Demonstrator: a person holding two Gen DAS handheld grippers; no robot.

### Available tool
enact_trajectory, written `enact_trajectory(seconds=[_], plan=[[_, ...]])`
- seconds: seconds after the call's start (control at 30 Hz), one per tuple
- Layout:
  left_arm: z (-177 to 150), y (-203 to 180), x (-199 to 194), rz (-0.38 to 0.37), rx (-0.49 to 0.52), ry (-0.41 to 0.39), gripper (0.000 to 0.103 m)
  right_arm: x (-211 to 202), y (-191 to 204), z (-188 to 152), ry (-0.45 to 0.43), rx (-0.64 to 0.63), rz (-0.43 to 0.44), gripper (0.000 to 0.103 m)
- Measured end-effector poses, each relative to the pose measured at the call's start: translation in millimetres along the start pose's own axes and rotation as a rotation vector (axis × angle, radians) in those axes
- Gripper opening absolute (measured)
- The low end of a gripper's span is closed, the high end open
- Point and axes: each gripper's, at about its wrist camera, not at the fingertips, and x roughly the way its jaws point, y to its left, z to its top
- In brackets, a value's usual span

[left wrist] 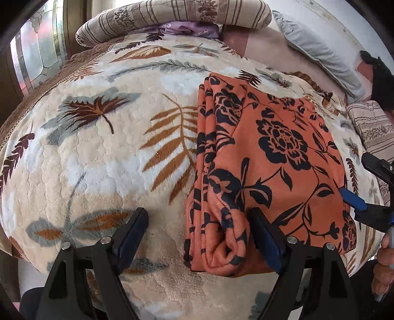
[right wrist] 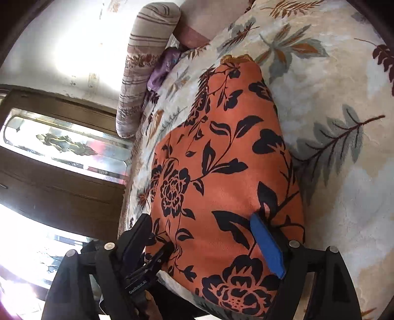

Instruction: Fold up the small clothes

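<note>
Straddling near rolled edge of folded orange fleece garment with black flower print (left wrist: pixel 268 157): left gripper (left wrist: pixel 199 221), fingers spread wide, nothing clamped. Pressing on garment's right end: right gripper (right wrist: pixel 204 226), fingers spread wide, blue-padded fingertip (right wrist: pixel 267 243) touching fabric, no grasp. Lying folded on cream plush blanket with leaf pattern (left wrist: pixel 98 152): garment. Beyond, at far edge: striped beige bolster (left wrist: pixel 172 17), grey pillow (left wrist: pixel 317 49).

The only lettering sits in the right wrist view, in small pale print on the black body of the left gripper (right wrist: pixel 170 246) low in the frame (it looks like a brand mark beginning "Gen", though the rest is too small to make out). The left wrist view shows no writing.
</note>
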Motion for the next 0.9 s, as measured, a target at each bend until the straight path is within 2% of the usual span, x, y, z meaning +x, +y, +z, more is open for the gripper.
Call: enact_trajectory(seconds=[0.07,0.23,0.27,0.33,0.37,0.6,0.67,0.7,0.73,0.87,0.9], plan=[[1,1,-9,0.003,0.005,-0.036,0.085,-15,10,0,-0.027,-0.008,0.037,0.085],[-1,6,4,-0.009,-0.02,0.005,0.086,-20,28,13,-0.053,-0.048,0.08,0.085],[-1,6,4,-0.011,-0.021,0.002,0.087,-13,25,18,-0.04,-0.039,0.069,0.086],[1,6,5,-0.013,-0.019,0.005,0.087,14,10,24,0.03,-0.011,-0.008,0.088],[0,5,5,-0.012,-0.013,0.006,0.087,22,3,24,0.05,0.004,-0.011,0.088],[0,5,5,-0.016,-0.005,0.0,0.087,17,40,44,0.001,-0.097,0.015,0.088],[1,5,5,-0.018,-0.002,-0.001,0.087,38,29,52,0.035,-0.067,-0.053,0.09],[1,5,6,-0.019,0.0,-0.001,0.087,51,20,54,0.085,-0.038,-0.073,0.09],[1,5,6,-0.019,0.004,-0.003,0.087,54,17,55,0.086,-0.027,-0.08,0.09],[0,6,6,-0.029,0.004,-0.009,0.088,46,42,58,0.061,-0.052,0.005,0.09],[0,6,6,-0.029,0.007,-0.009,0.088,49,43,58,0.062,-0.074,-0.017,0.091]])
